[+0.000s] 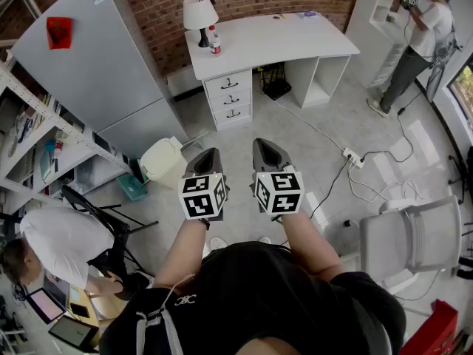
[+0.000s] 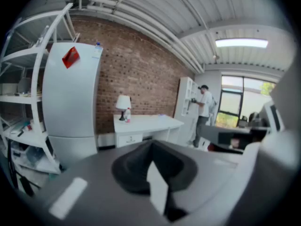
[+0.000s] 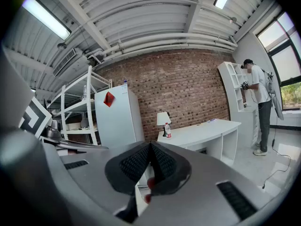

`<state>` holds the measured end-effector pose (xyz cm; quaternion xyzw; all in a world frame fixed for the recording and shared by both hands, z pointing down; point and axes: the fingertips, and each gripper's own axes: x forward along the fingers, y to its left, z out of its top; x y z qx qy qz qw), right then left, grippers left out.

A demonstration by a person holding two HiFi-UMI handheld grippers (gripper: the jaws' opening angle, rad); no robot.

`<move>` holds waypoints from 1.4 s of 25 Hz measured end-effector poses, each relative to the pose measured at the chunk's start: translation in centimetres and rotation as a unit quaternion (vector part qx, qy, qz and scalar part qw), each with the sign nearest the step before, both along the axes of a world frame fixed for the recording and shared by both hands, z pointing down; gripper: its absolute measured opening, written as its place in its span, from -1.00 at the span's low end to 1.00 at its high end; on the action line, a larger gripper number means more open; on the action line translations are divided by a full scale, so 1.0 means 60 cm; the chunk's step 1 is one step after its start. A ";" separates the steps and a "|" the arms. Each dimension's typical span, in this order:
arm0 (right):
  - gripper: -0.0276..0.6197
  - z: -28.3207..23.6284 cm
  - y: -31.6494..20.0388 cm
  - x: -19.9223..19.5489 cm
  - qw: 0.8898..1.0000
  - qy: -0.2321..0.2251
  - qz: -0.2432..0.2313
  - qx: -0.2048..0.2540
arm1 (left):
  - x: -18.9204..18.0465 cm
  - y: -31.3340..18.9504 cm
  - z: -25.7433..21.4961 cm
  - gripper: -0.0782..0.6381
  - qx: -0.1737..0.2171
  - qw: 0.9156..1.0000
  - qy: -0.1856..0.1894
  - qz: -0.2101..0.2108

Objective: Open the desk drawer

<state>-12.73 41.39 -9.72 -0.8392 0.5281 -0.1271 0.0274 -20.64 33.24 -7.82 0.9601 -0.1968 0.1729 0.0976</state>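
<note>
The white desk point(image 1: 270, 41) stands against the brick wall several steps ahead of me. On its left side is a stack of three drawers point(image 1: 230, 98), all closed, each with a dark handle. A lamp point(image 1: 199, 13) and a bottle point(image 1: 215, 43) sit on the desk's left end. My left gripper point(image 1: 209, 155) and right gripper point(image 1: 267, 146) are held side by side in front of my body, far from the desk and pointing toward it. Both are shut with nothing between the jaws. The desk point(image 2: 146, 124) shows small in the left gripper view. It shows again as the desk point(image 3: 202, 133) in the right gripper view.
A tall grey fridge point(image 1: 96, 65) and white shelving point(image 1: 29, 135) stand on the left, with a small white bin point(image 1: 164, 160) on the floor near them. A power strip with cables point(image 1: 353, 157) lies right of my path. There is a white chair point(image 1: 414, 235). One person sits at lower left and another stands at upper right.
</note>
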 end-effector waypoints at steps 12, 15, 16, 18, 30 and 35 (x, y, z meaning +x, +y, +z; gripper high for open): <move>-0.94 0.004 0.030 0.007 1.000 -0.007 -0.027 0.003 | 0.024 0.042 0.009 -0.79 -0.005 1.000 -0.015 -0.010; -0.94 0.006 0.043 0.012 0.999 -0.006 -0.034 0.004 | 0.034 0.055 0.013 -0.79 -0.006 1.000 -0.017 -0.011; -0.94 0.008 0.048 0.014 0.999 -0.006 -0.035 0.004 | 0.038 0.062 0.015 -0.79 -0.006 1.000 -0.017 -0.011; -0.94 0.016 0.059 0.023 0.999 -0.009 -0.035 0.000 | 0.045 0.076 0.023 -0.79 -0.007 1.000 -0.020 -0.010; -0.94 0.050 0.067 0.084 0.999 -0.026 -0.028 -0.017 | 0.097 0.089 0.058 -0.79 -0.016 0.999 -0.034 -0.002; -0.94 0.062 0.033 0.120 0.999 -0.014 -0.028 -0.026 | 0.139 0.047 0.068 -0.79 -0.022 0.999 -0.027 0.001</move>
